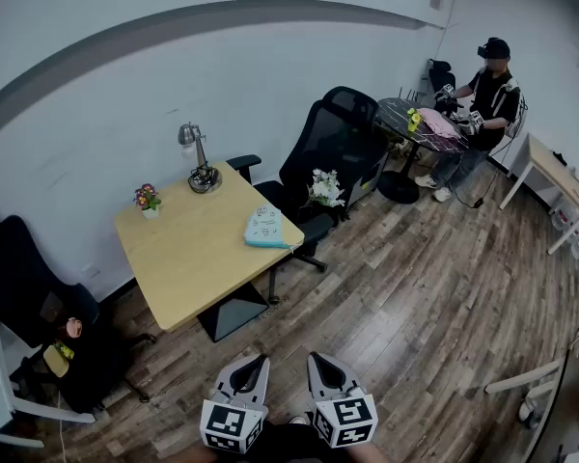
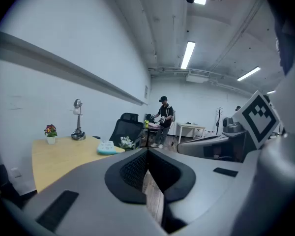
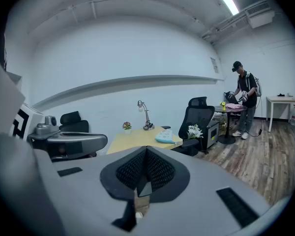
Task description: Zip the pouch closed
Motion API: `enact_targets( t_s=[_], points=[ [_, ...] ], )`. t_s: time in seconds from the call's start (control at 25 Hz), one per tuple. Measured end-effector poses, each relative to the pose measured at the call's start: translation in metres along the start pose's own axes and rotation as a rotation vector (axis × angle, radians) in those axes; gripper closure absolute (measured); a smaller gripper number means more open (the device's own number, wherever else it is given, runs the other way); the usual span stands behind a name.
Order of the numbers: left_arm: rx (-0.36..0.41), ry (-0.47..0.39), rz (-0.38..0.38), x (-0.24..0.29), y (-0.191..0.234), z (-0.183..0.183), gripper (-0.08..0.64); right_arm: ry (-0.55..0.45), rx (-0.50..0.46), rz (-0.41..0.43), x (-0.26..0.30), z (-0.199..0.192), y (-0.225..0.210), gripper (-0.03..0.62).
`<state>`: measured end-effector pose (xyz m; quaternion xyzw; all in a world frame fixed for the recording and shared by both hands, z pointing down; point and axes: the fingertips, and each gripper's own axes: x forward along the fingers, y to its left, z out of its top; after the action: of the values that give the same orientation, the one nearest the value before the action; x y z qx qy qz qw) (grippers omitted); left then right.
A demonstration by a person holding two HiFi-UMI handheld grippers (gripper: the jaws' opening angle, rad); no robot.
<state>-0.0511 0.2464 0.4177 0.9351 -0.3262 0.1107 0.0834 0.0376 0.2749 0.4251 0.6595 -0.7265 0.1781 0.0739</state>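
The pouch (image 1: 263,228), pale blue, is pictured lying at the 3 o'clock edge of the wooden bench (image 1: 183,258), well apart from both grippers, its zipping judged not yet begun. The left gripper (image 1: 261,360) and right gripper (image 1: 314,358) are held side by side at 6 o'clock in the head view. Each has its fingers pressed together on nothing, apparently a carrying posture ahead of the reach. A desk lamp (image 1: 201,167) and potted flowers (image 1: 148,199) are set along the wall side, at 12 and 10 o'clock.

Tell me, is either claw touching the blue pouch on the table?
Apart. The head view shows the left claw and right claw low over the floor, with bare tabletop and floor between them and the pouch.
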Motion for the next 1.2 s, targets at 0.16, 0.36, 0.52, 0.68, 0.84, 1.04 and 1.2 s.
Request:
enact_targets(
  t_s=[0.16,0.36,0.52,0.68,0.84,1.04,1.2],
  points=[
    [0.005,0.001,-0.010,0.007,0.001,0.001,0.551,0.000,-0.003,-0.006,0.005,0.002,-0.004,0.578],
    [0.003,0.007,-0.011,0.012,0.004,0.001,0.551,0.004,-0.003,-0.015,0.009,0.004,-0.010,0.578],
    [0.005,0.007,-0.011,0.014,0.006,-0.001,0.551,0.005,-0.002,-0.016,0.013,0.003,-0.010,0.578],
    [0.001,0.017,-0.005,0.014,0.009,-0.001,0.551,0.004,-0.003,-0.018,0.016,0.005,-0.010,0.578],
    [0.000,0.018,0.000,0.015,0.010,-0.001,0.551,-0.005,0.004,-0.022,0.017,0.008,-0.012,0.578],
    [-0.009,0.023,0.008,0.015,0.015,-0.005,0.551,-0.009,0.025,-0.016,0.022,0.008,-0.011,0.578],
    [-0.012,0.023,0.012,0.013,0.017,-0.003,0.551,-0.002,0.020,-0.020,0.022,0.008,-0.010,0.578]
  ],
)
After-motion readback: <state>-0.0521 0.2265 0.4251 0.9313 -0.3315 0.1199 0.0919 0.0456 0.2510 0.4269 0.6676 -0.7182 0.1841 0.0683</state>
